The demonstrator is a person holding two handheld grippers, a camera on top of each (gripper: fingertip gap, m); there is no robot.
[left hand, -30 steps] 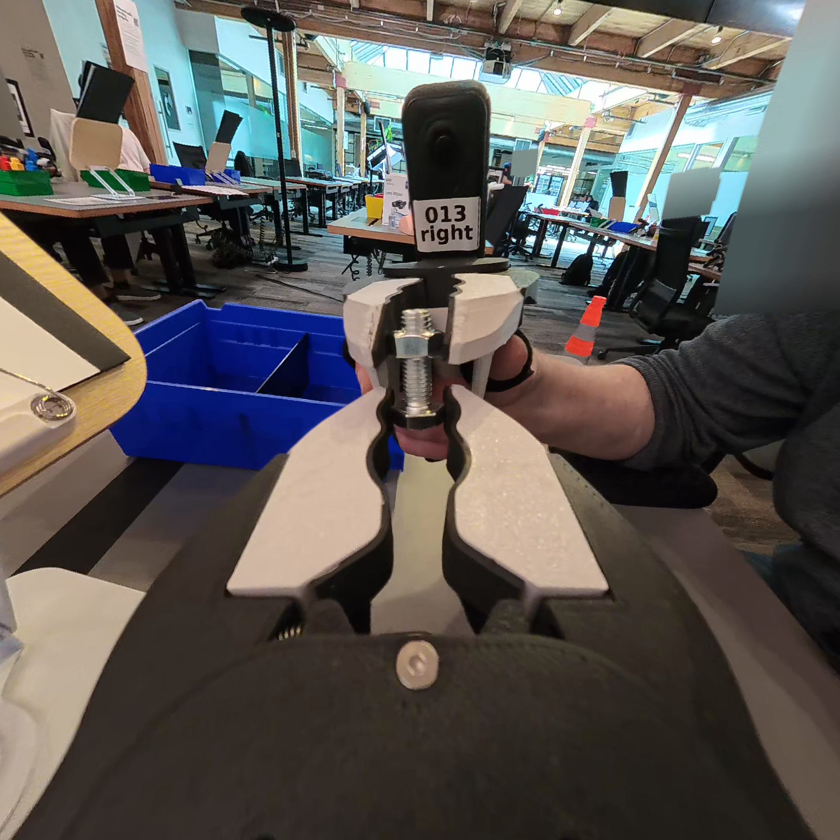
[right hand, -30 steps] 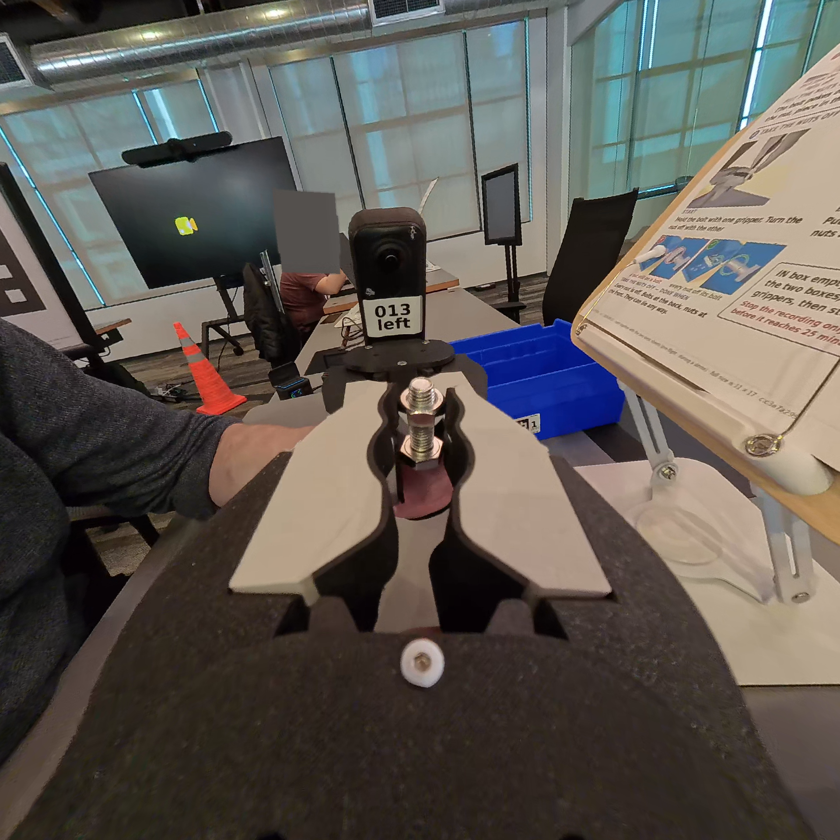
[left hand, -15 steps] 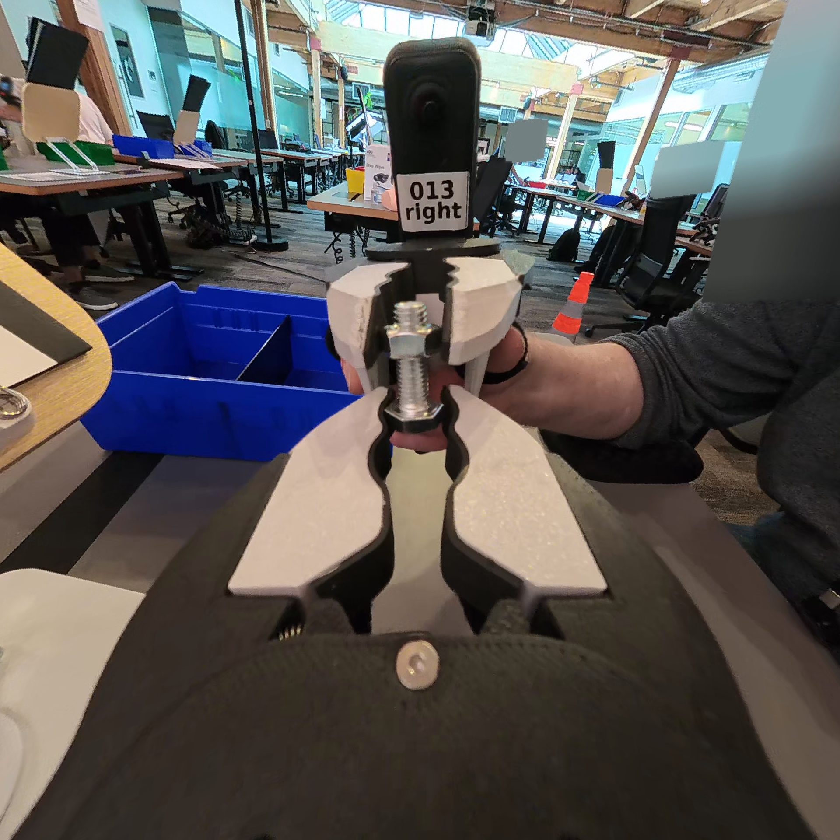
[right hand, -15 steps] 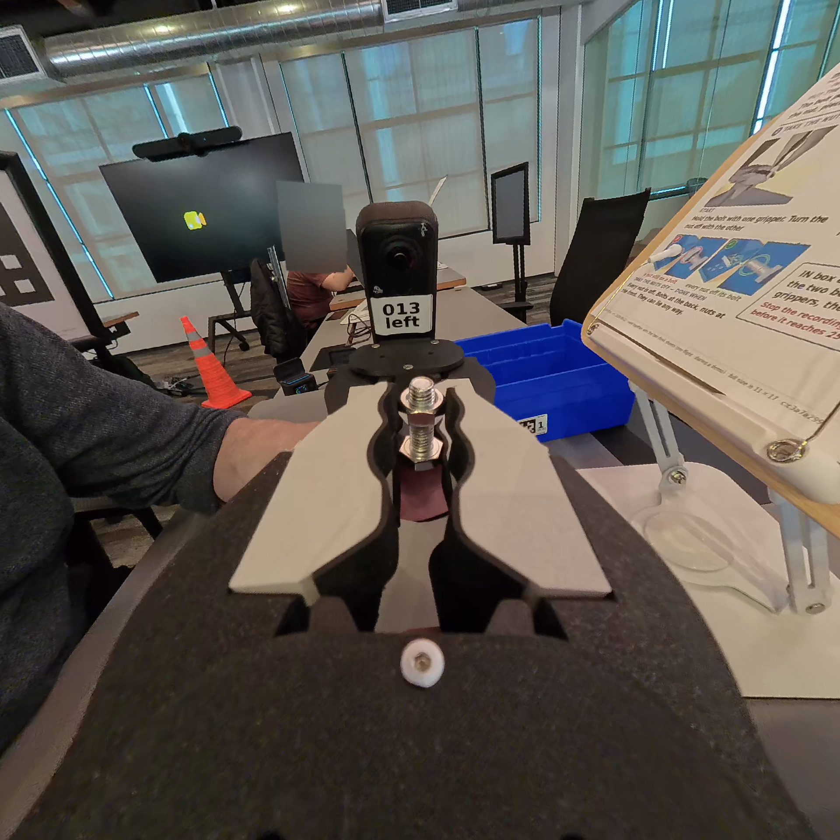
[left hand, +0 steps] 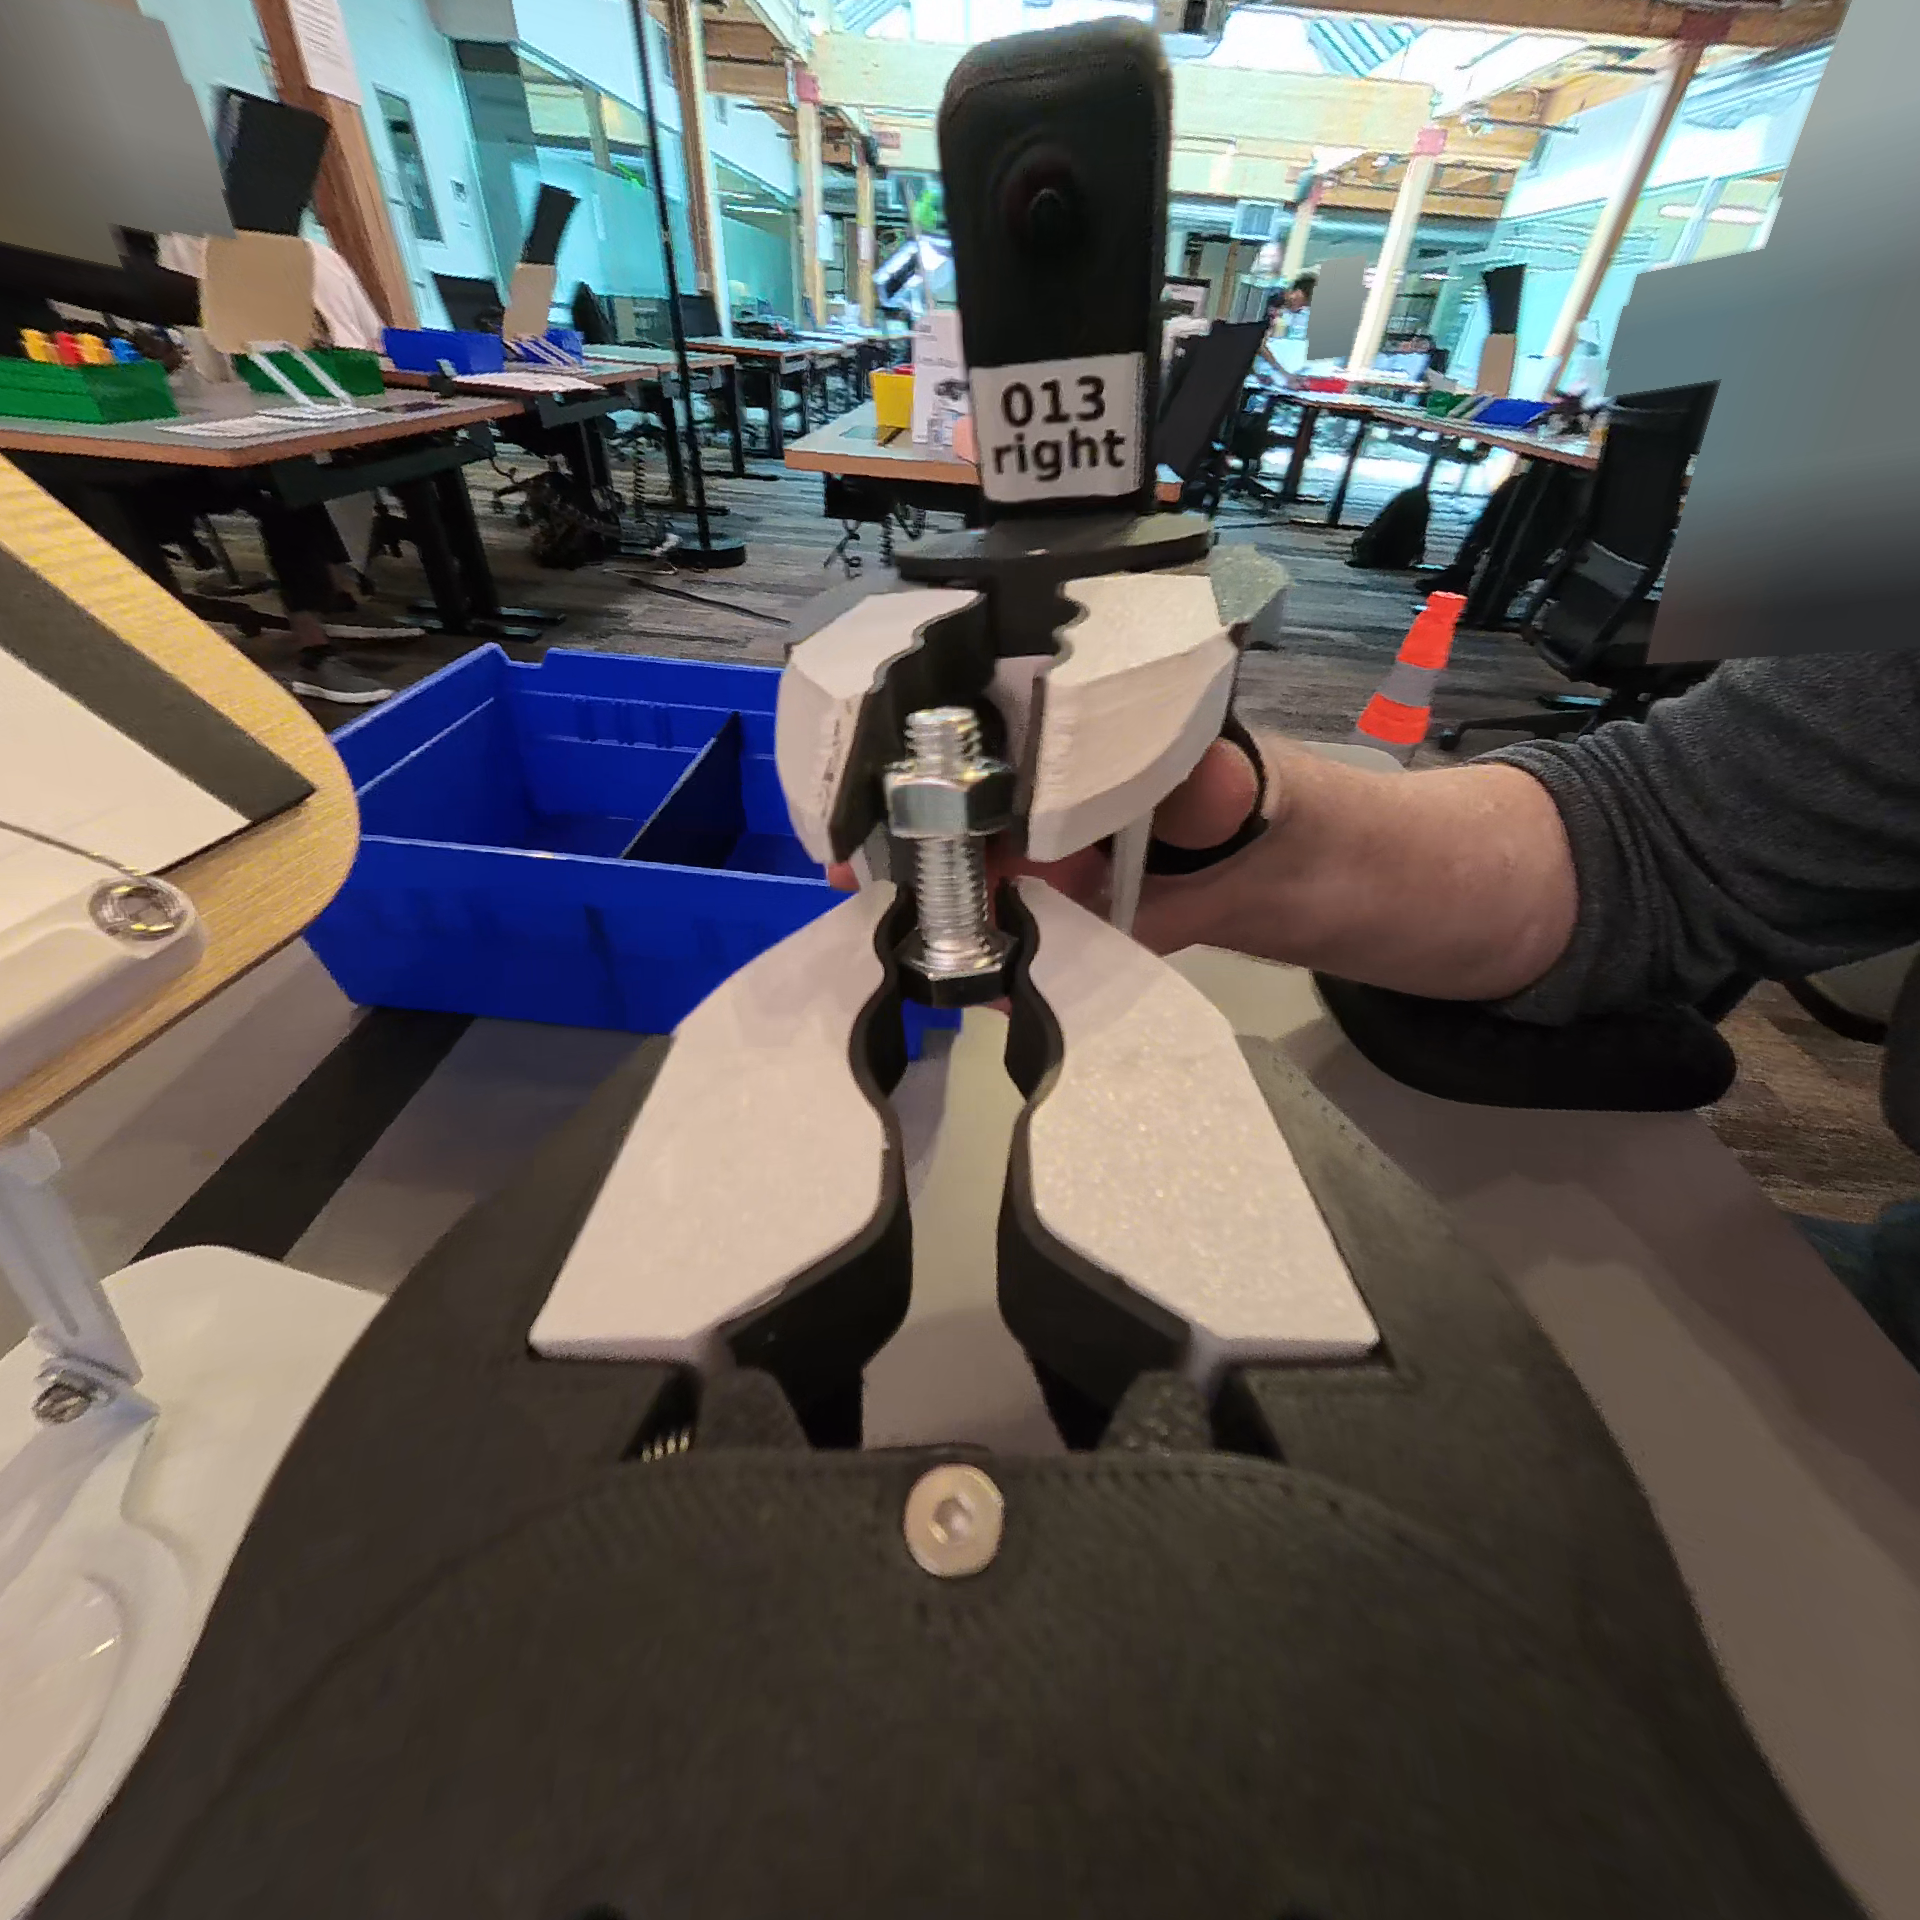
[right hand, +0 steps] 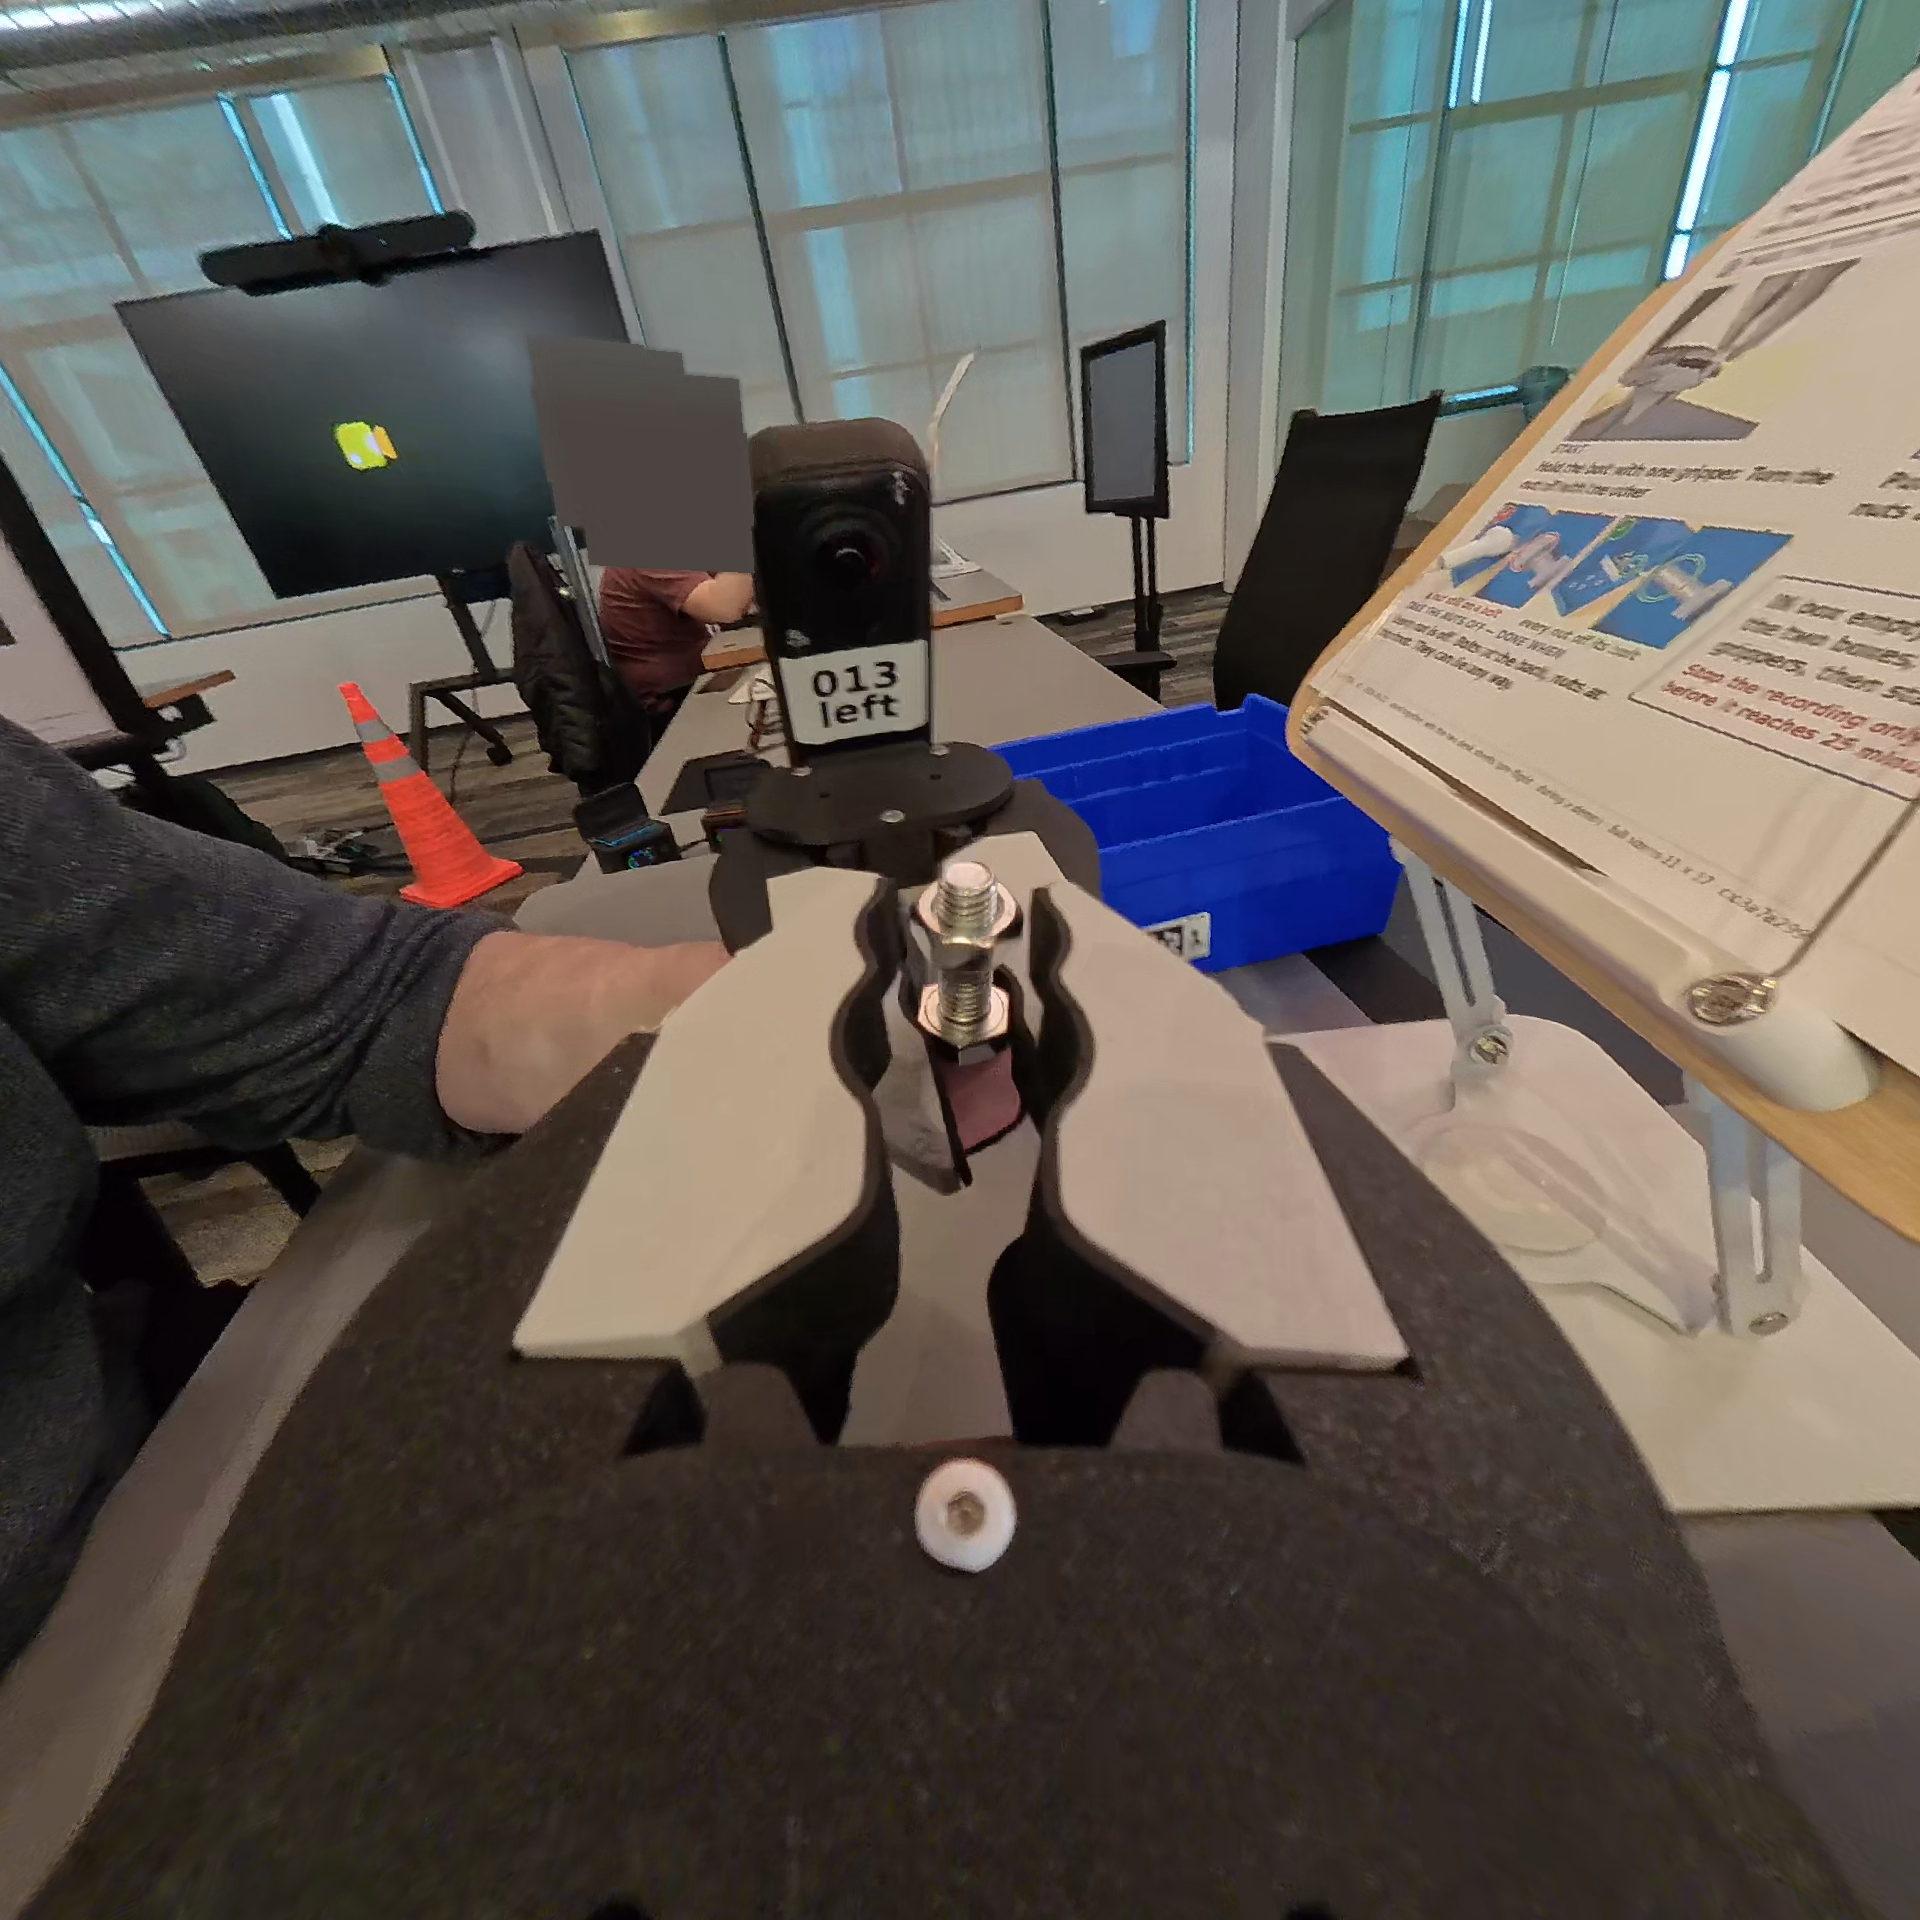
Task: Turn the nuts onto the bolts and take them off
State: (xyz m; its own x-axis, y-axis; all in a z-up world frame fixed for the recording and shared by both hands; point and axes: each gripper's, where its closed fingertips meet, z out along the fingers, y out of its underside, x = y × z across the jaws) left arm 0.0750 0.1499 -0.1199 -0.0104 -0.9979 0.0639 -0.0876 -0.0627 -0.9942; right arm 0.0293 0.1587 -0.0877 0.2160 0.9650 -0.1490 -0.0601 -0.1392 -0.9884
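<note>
Claws swung left; blue bin (left hand: pixel 582 831) behind held bolt (left hand: pixel 948 883).

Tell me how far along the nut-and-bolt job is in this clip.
Done: the nut is threaded on the bolt, near its tip. In hand: the left gripper clamps the bolt head while the right gripper is shut on the nut; whether it is going on or coming off cannot be told. Left: the blue bin shows no parts from here.

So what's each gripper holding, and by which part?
Left gripper clamps the threaded silver steel bolt by its hex head; right gripper clamps the silver hex nut.
</note>
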